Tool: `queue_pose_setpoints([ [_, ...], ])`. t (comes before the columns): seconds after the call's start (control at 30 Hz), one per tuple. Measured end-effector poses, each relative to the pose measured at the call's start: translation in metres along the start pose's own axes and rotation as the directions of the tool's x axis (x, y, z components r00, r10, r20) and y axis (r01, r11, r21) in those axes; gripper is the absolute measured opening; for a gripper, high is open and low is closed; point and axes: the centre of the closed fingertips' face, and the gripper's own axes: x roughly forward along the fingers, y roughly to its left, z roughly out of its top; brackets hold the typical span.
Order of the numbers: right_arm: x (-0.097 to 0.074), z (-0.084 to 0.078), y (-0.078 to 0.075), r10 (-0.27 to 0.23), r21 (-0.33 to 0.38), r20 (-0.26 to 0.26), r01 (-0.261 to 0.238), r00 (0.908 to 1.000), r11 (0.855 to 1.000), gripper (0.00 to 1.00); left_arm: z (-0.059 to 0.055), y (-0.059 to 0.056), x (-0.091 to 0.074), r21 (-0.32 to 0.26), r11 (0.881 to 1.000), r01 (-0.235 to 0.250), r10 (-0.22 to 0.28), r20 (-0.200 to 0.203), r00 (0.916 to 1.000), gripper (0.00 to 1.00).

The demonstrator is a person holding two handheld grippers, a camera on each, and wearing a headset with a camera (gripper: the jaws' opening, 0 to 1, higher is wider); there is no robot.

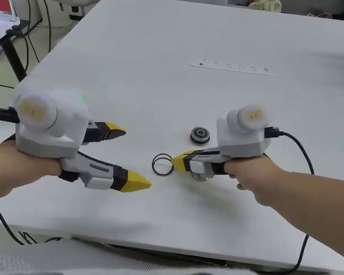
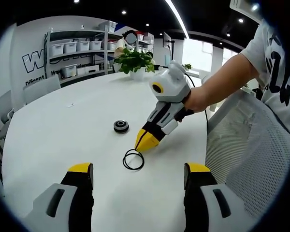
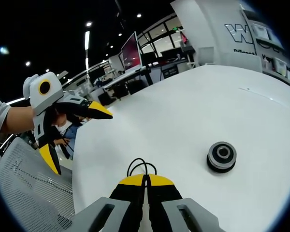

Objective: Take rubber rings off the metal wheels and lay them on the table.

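Two thin black rubber rings (image 1: 162,164) lie overlapping and flat on the white table (image 1: 160,74). My right gripper (image 1: 180,161) is shut, its yellow tips at the rings' right edge; I cannot tell whether it pinches them. In the right gripper view the rings (image 3: 141,167) loop out just past the closed tips (image 3: 145,181). A metal wheel (image 1: 200,135) with a dark band stands behind, also visible as wheel (image 3: 221,156) and wheel (image 2: 121,126). My left gripper (image 1: 128,157) hovers open to the left of the rings (image 2: 134,159), nothing between its jaws.
A white power strip (image 1: 235,66) lies at the far side of the table. The table's front edge runs just below both hands. A mesh chair (image 2: 241,145) stands beside the table, and a potted plant (image 2: 135,60) at its far end.
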Motion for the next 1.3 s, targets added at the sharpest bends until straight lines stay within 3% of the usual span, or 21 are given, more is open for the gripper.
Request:
queue_pose_setpoints([
  [0.43, -0.003, 0.002, 0.000, -0.008, -0.029, 0.007, 0.009, 0.9999, 1.000, 0.06, 0.000, -0.001, 0.000, -0.001, 1.000, 0.002, -0.002, -0.006, 1.0000, 0.74],
  [0.67, -0.009, 0.008, -0.001, -0.011, -0.007, 0.045, 0.012, 0.9989, 1.000, 0.10, 0.003, 0.000, 0.000, 0.002, 1.000, 0.002, -0.002, -0.002, 1.0000, 0.74],
  [0.93, -0.024, 0.022, 0.000, -0.008, 0.008, 0.112, 0.007, 0.9937, 1.000, 0.13, 0.010, 0.001, 0.001, 0.010, 1.000, 0.003, -0.003, 0.007, 1.0000, 0.74],
  [1.3, -0.047, 0.029, -0.003, -0.032, -0.016, 0.148, 0.035, 0.9885, 0.999, 0.18, 0.024, 0.005, 0.006, 0.026, 1.000, 0.006, -0.007, 0.023, 0.9997, 0.74],
])
